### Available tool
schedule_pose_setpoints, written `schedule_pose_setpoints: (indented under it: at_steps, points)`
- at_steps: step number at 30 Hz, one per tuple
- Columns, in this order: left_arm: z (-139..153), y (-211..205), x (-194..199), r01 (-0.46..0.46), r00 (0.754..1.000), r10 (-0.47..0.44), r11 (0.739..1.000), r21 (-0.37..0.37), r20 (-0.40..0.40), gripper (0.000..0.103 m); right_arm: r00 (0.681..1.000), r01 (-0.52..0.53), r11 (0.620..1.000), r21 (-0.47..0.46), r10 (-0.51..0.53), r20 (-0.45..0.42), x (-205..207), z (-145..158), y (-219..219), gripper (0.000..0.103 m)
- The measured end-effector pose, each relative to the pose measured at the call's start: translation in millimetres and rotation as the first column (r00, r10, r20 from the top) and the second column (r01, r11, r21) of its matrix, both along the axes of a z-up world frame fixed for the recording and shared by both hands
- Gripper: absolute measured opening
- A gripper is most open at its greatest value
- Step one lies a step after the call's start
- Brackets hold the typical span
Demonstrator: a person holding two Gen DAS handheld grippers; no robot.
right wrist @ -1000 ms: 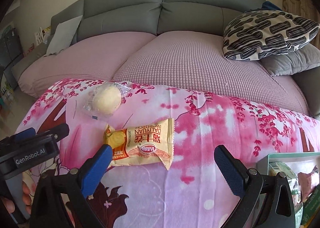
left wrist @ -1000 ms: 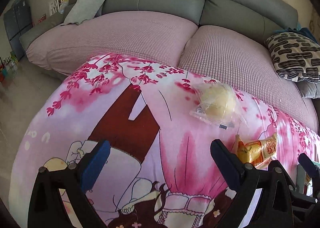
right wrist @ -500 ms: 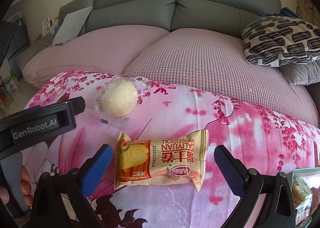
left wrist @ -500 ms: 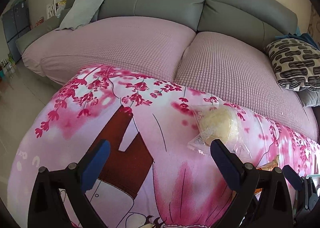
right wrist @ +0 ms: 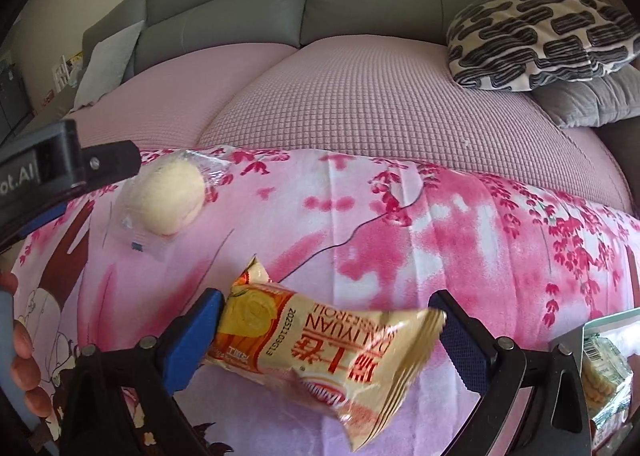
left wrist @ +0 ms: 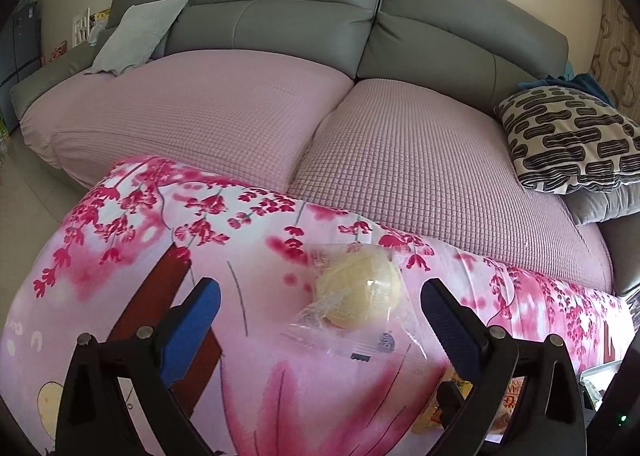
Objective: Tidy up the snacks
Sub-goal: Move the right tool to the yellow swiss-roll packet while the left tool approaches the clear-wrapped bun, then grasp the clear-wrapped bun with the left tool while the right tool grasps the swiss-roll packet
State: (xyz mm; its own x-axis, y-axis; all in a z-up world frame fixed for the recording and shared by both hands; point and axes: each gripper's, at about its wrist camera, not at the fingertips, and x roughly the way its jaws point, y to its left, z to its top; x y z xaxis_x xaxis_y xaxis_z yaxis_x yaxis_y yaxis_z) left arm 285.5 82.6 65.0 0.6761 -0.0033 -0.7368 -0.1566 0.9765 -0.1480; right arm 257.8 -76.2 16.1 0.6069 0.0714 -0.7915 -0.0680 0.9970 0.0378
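Note:
A round pale bun in a clear wrapper [left wrist: 358, 292] lies on the pink floral cloth [left wrist: 160, 224]. My left gripper [left wrist: 320, 316] is open around it, with the bun nearer the right fingertip [left wrist: 444, 308]. In the right wrist view the bun [right wrist: 168, 196] lies at the far left, beside the left gripper's body [right wrist: 44, 172]. A yellow-orange snack packet [right wrist: 320, 348] lies slanted between the spread fingers of my open right gripper [right wrist: 324, 336]. Its left end touches the left pad [right wrist: 196, 336]. A corner of that packet [left wrist: 508, 404] shows behind the left gripper's right finger.
A box with packaged snacks [right wrist: 604, 360] stands at the right edge of the cloth. Behind the cloth runs a grey sofa with pink seat covers [left wrist: 360, 144] and a black-and-white patterned pillow [right wrist: 536, 40]. A person's hand [right wrist: 20, 348] holds the left gripper.
Both grippers have moved forward over the cloth. The bun has come between the left fingers and the packet between the right fingers. Finger spacing looks unchanged.

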Motion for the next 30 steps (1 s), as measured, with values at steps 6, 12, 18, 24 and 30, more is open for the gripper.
schedule_pose_setpoints:
  at_steps: [6, 12, 18, 24, 30]
  points:
    - [-12, -11, 16, 0.010, 1.000, -0.010, 1.000, -0.001, -0.018, 0.095, 0.998, 0.064, 0.997, 0.047, -0.063, -0.027, 3, -2, -19, 0.090]
    - [-26, -11, 21, 0.018, 0.998, -0.021, 0.998, -0.053, -0.057, 0.069, 0.998, 0.047, 0.997, 0.062, -0.045, -0.033, -2, 1, -19, 0.069]
    - [-22, -15, 13, 0.041, 0.998, -0.042, 0.998, -0.051, -0.036, 0.056, 0.999, 0.010, 0.998, 0.056, -0.008, -0.041, -5, 2, -10, 0.050]
    - [-22, -12, -3, 0.050, 0.998, -0.052, 0.997, -0.067, -0.043, 0.055, 0.998, 0.005, 0.997, 0.076, 0.000, -0.066, -6, 2, -12, 0.049]
    - [-22, -4, -25, 0.034, 0.998, -0.038, 0.996, -0.082, -0.055, 0.055, 0.991, 0.003, 0.989, 0.148, 0.016, -0.129, -5, 1, -26, 0.055]
